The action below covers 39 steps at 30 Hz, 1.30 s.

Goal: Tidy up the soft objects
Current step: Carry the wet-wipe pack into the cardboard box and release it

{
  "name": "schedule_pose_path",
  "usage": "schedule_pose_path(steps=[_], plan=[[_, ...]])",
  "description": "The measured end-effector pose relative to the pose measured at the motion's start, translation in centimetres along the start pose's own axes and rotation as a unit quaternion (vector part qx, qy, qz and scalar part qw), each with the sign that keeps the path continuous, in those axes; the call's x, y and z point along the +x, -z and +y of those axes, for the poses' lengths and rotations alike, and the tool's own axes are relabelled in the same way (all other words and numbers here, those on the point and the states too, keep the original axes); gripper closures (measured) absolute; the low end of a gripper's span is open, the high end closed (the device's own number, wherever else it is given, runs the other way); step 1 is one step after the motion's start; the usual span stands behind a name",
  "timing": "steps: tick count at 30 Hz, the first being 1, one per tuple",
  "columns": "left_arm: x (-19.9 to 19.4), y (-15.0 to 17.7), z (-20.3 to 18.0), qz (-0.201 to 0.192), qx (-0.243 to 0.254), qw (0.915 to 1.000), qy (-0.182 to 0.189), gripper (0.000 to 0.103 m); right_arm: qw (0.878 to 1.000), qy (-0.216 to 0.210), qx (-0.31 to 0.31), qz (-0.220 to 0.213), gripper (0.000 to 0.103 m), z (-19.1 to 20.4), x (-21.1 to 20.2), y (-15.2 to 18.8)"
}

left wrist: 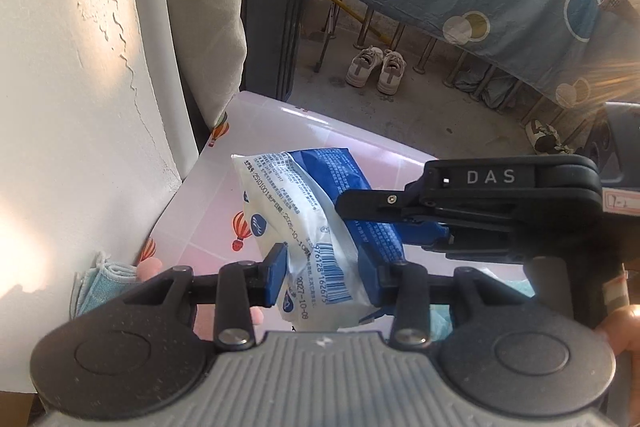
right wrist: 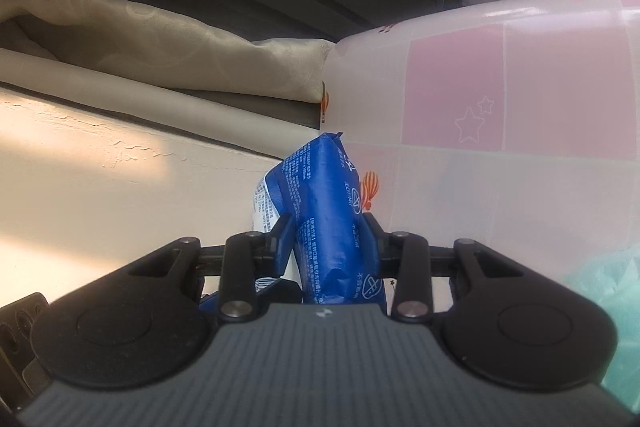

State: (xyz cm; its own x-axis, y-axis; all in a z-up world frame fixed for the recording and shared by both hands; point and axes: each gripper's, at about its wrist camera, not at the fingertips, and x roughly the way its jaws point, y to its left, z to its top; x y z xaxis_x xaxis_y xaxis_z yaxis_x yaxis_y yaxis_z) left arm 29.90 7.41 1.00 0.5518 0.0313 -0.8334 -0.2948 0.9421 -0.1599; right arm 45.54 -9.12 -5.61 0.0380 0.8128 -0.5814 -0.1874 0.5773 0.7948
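A soft blue-and-white plastic-wrapped pack, prob. tissues or wipes (left wrist: pixel 316 227), is held by both tools at once above a pink-and-white checked tabletop w/ hot-air-balloon print (left wrist: pixel 224 211), close to a cracked cream wall (left wrist: pixel 80 67). The left gripper (left wrist: pixel 323 269) is pinched on the pack's white barcode end, its blue pads dented into the film; the right gripper (right wrist: pixel 329 239), seen from the side in the left view, is pressed shut on the blue half of the same pack, jaws narrowed around it. The pack is judged light and squashy: the wrap is creased and buckled at both grips, so it is likely to be deformed rather than damaged by pressure. The glossy film is expected to be a bit slippery, esp. at the thin sealed ends. A hold across the thick middle, as at the right grip, is judged safest; the sealed fin could be slid out of. A folded pale blue cloth (left wrist: pixel 96 279) is seen lying by the wall, near the left tool.
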Motion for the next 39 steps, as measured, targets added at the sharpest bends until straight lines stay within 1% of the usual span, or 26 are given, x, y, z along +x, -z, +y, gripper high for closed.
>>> schedule_pose_path(steps=[5,7,9,12,16,19,21,23,26,29,31,33,35,38,39], plan=[[-5.8,0.9,-3.1,-0.033,0.029,0.9989,0.016,0.064,0.999,-0.019,-0.010,-0.035,0.069,2.7,-5.4,2.1],[-8.1,1.6,-5.3,-0.046,0.051,0.9973,0.025,0.064,0.998,-0.024,-0.008,-0.051,0.068,3.2,-8.0,3.2],[-9.7,2.4,-7.4,-0.052,0.069,0.9955,0.039,0.064,0.997,-0.029,0.000,-0.073,0.068,3.1,-11.5,4.7],[-11.8,4.4,-12.1,-0.058,0.115,0.9895,0.066,0.064,0.994,-0.030,0.016,-0.108,0.068,1.9,-16.9,7.4],[-12.7,7.3,-18.5,-0.055,0.182,0.9768,0.098,0.063,0.987,-0.022,0.038,-0.155,0.068,-1.6,-24.4,11.2],[-12.3,9.7,-23.7,-0.040,0.222,0.9654,0.131,0.063,0.979,-0.016,0.068,-0.190,0.068,-5.5,-30.0,14.6],[-11.8,11.1,-26.3,-0.027,0.240,0.9595,0.145,0.063,0.974,-0.010,0.088,-0.209,0.068,-8.1,-33.0,16.7],[-10.8,12.8,-29.0,-0.011,0.261,0.9518,0.161,0.063,0.969,0.000,0.105,-0.222,0.068,-10.8,-35.5,18.8],[-9.8,15.0,-32.1,0.014,0.284,0.9416,0.180,0.063,0.963,0.014,0.125,-0.239,0.068,-14.4,-38.5,21.2],[-8.5,16.7,-33.5,0.046,0.299,0.9331,0.195,0.063,0.959,0.016,0.143,-0.243,0.068,-17.7,-40.8,22.5],[-7.5,17.3,-33.5,0.067,0.302,0.9294,0.202,0.063,0.960,0.020,0.149,-0.235,0.068,-19.4,-41.1,22.8],[-6.5,17.3,-33.1,0.077,0.297,0.9315,0.196,0.063,0.963,0.031,0.158,-0.218,0.067,-21.0,-40.2,22.6],[-5.5,16.9,-32.5,0.085,0.286,0.9360,0.186,0.061,0.964,0.042,0.170,-0.200,0.067,-23.1,-38.9,22.6],[-4.9,15.5,-30.6,0.096,0.258,0.9439,0.183,0.061,0.961,0.068,0.206,-0.171,0.067,-25.6,-36.3,22.9],[-4.8,15.1,-30.0,0.097,0.249,0.9458,0.185,0.059,0.960,0.076,0.212,-0.165,0.067,-26.2,-35.5,23.1]])
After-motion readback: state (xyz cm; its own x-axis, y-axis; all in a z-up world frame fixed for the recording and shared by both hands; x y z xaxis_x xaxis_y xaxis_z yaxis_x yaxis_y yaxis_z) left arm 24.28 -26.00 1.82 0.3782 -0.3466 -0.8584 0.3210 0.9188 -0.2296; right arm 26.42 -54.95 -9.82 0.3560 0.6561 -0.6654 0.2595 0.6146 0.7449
